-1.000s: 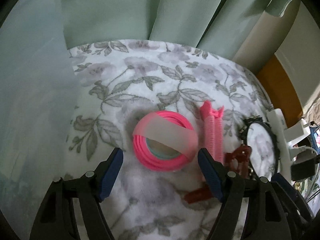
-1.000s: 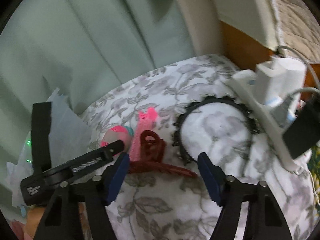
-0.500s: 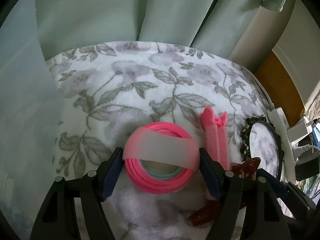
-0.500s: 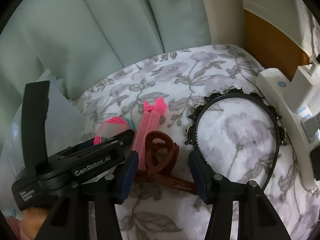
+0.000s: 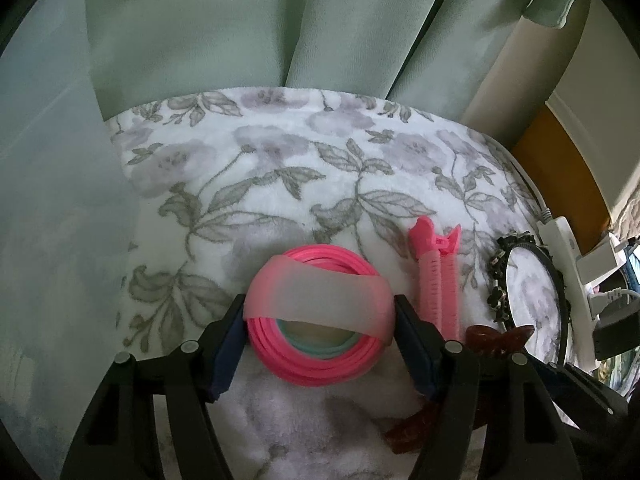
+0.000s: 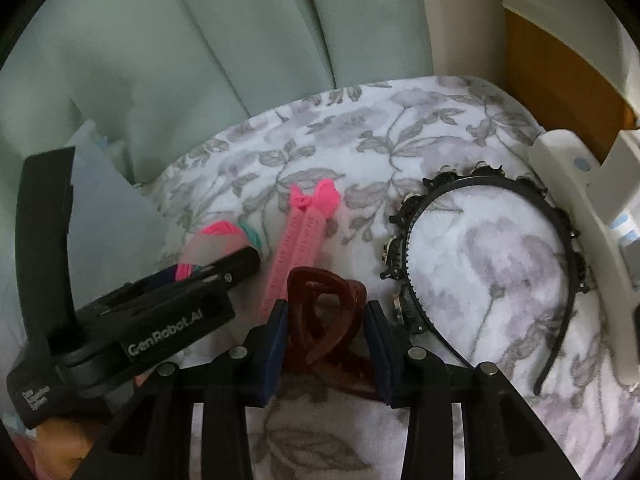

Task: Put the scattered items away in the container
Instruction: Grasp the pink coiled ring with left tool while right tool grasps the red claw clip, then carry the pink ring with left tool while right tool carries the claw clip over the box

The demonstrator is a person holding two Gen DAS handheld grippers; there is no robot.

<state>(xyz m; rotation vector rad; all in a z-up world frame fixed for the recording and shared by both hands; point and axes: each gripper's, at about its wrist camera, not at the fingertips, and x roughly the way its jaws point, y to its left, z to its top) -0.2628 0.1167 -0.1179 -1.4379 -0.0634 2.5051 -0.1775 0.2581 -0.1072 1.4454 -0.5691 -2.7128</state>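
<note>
A coil of pink hair ties (image 5: 316, 356) wrapped in a translucent band lies on the floral blanket. My left gripper (image 5: 318, 320) straddles it; its jaws are closing and both pads touch the band's sides. A dark red claw clip (image 6: 320, 308) stands between the pads of my right gripper (image 6: 326, 312), whose jaws are closing tight against the clip's two sides. A pink hair clip (image 6: 298, 240) lies between the coil and the claw clip. To the right rests a black toothed headband (image 6: 480, 184). The right wrist view also shows my left gripper (image 6: 216, 268) over the coil.
A translucent plastic container wall (image 5: 48, 200) rises at the left edge of the blanket. A white power strip (image 6: 568, 184) with plugs runs along the right side. Green curtains (image 5: 320, 20) hang behind the blanket's far edge.
Both grippers narrowed. The left came forward until its pads met the coil. The right moved left and down from beside the headband until its pads closed in on the claw clip.
</note>
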